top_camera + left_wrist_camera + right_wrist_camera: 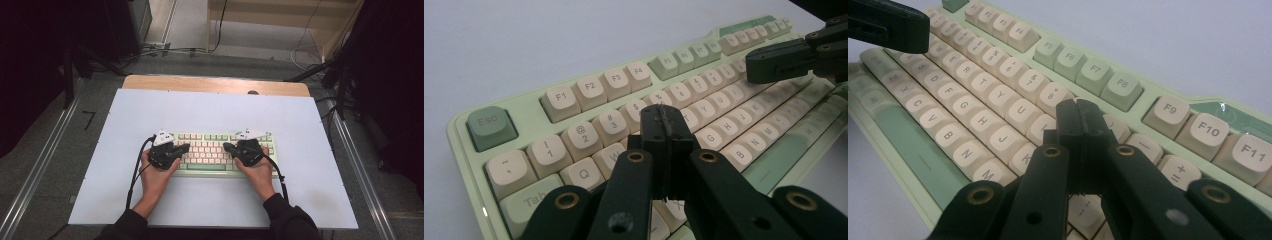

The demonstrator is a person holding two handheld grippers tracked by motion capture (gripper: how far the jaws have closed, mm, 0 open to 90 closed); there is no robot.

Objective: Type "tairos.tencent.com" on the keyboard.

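Note:
A pale green keyboard [210,151] with cream keys lies in the middle of the white mat. My left gripper [186,147] hovers low over its left half, jaws shut with nothing between them; in the left gripper view its tips [665,114] sit above the keys [584,140] of the number and letter rows. My right gripper [226,146] rests over the right half, also shut and empty, its tips [1080,111] above the upper letter rows of the keyboard [998,95]. Both point inward toward each other. The right gripper's jaws [794,60] appear far off in the left gripper view.
A white mat [210,110] covers the wooden table [215,84]. Metal rails [357,160] run along both sides. Cables and dark stands lie on the floor beyond the table's far edge.

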